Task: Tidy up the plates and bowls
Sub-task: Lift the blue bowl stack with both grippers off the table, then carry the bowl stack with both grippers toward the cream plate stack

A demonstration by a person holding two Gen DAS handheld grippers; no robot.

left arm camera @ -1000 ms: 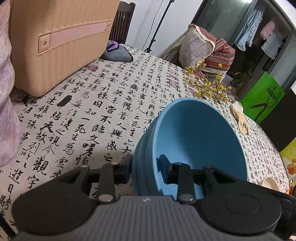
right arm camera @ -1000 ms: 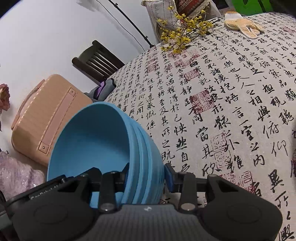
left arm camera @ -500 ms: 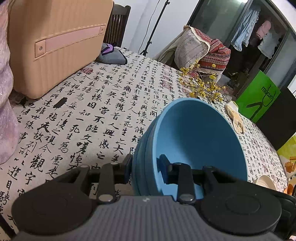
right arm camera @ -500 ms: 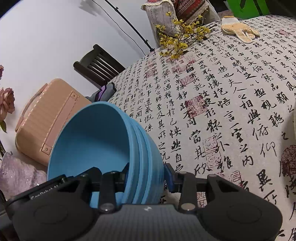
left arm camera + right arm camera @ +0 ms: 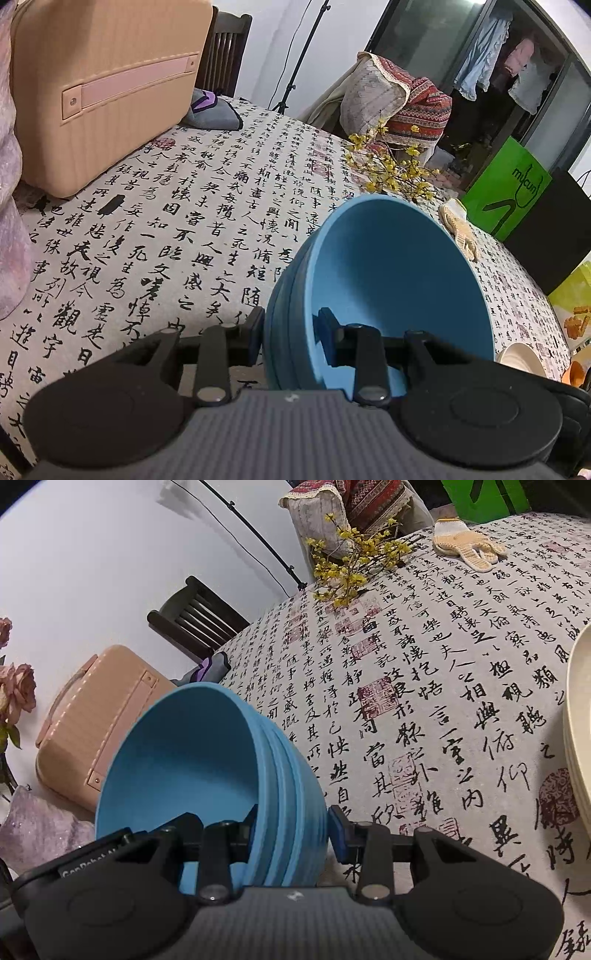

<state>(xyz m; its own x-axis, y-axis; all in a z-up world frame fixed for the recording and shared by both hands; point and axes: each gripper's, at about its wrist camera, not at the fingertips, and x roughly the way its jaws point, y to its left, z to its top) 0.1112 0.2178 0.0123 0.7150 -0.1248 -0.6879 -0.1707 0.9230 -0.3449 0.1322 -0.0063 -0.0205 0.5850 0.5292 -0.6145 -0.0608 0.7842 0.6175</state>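
Calligraphy tablecloth (image 5: 192, 221) lies bare ahead; my left gripper (image 5: 290, 334) and right gripper (image 5: 291, 825) each clamp the rim of stacked blue bowls (image 5: 388, 280).

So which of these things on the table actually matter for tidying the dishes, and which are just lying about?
Part of the job:
- stack of blue bowls, clamped by the left gripper and right gripper
- cream plates

Just lying about:
- peach suitcase
- yellow flower sprigs
- knit glove
- grey pouch
- green bag
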